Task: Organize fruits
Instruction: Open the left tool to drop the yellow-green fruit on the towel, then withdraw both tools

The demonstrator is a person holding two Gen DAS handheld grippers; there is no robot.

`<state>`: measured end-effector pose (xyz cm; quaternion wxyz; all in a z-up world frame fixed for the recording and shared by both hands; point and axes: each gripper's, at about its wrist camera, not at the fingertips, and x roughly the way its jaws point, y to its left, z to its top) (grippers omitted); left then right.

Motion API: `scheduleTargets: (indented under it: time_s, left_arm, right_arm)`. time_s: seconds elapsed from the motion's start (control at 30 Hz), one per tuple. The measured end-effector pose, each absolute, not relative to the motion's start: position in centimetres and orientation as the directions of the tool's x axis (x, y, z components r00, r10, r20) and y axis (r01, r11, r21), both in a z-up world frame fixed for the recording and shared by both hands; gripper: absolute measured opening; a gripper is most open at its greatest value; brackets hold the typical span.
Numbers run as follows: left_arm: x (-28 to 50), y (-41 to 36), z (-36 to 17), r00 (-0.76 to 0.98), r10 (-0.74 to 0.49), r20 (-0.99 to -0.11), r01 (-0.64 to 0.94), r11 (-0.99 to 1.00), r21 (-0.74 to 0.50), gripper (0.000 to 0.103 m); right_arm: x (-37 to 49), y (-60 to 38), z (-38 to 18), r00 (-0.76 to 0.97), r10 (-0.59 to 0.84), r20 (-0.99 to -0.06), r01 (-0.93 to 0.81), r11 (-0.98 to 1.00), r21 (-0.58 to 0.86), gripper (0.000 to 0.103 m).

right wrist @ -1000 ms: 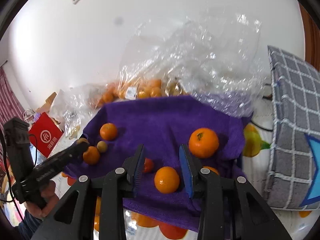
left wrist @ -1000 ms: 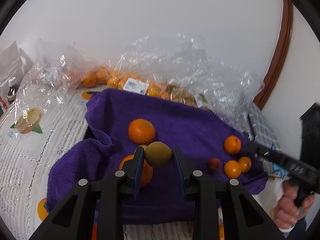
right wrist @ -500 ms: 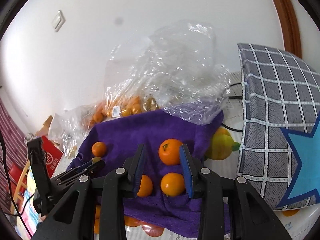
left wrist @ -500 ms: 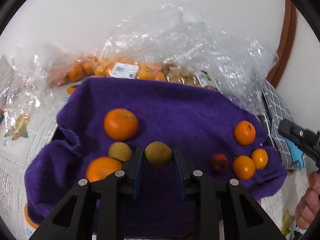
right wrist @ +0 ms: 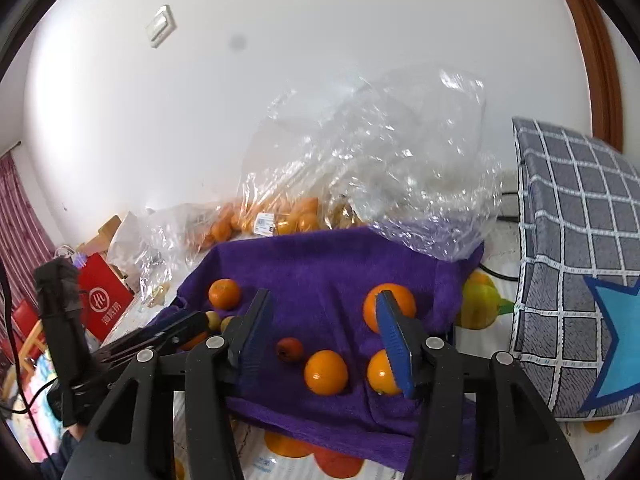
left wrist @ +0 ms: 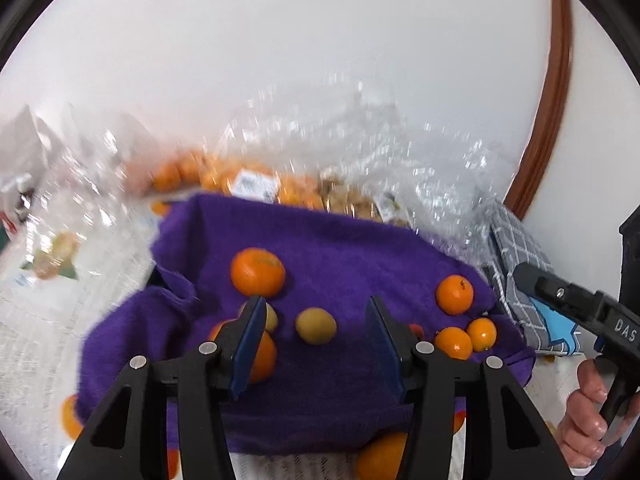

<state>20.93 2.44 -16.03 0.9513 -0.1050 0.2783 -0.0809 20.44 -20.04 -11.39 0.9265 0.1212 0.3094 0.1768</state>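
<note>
A purple towel (left wrist: pixel 360 256) holds the fruit. My left gripper (left wrist: pixel 316 340) is open above a yellow-green fruit (left wrist: pixel 316 326) that lies on the towel between the jaws. A second yellow-green fruit (left wrist: pixel 271 318) and an orange (left wrist: pixel 262 356) sit behind the left finger, and a large orange (left wrist: pixel 258 272) lies beyond. Three small oranges cluster at the right (left wrist: pixel 454 294). My right gripper (right wrist: pixel 326 340) is open and empty over the towel (right wrist: pixel 320 264), above a small red fruit (right wrist: pixel 290 349) and an orange (right wrist: pixel 326 372).
Clear plastic bags (right wrist: pixel 372 168) of oranges lie behind the towel against the white wall. A grey checked cushion (right wrist: pixel 576 248) stands at the right. A red bag (right wrist: pixel 102 300) is at the left. The table has a fruit-printed cloth (left wrist: pixel 52 272).
My left gripper opened and let go of the yellow-green fruit, which now lies on the towel. The left gripper then drew back. The right gripper opened wider and shifted.
</note>
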Motion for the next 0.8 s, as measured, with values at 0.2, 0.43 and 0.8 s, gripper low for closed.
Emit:
scheduleTargets:
  time_s: [0.2,0.43,0.8]
  left_arm:
    - [18.7,5.0,-15.7,0.843,-0.225,-0.489,0.091,0.955,-0.282,0.046]
    - [16.7,7.6,-16.5,0.795,-0.280,-0.539,0.088,0.931,-0.354,0.035]
    - [12.9,8.5,-17.4,0.771,-0.147,-0.619,0.006,0.975,-0.224,0.035]
  right_arm:
    - [16.0,-17.1,-11.5,0.723,0.412,-0.554,-0.361,0.910,0.204,0.049]
    - [10.3,-14.4,-13.5,0.704,0.367,-0.608,-0.375,0.919,0.120,0.049]
    - [9.0,-13.6,-15.0,0.663,0.364,-0.655,-0.307,0.929,0.205,0.049]
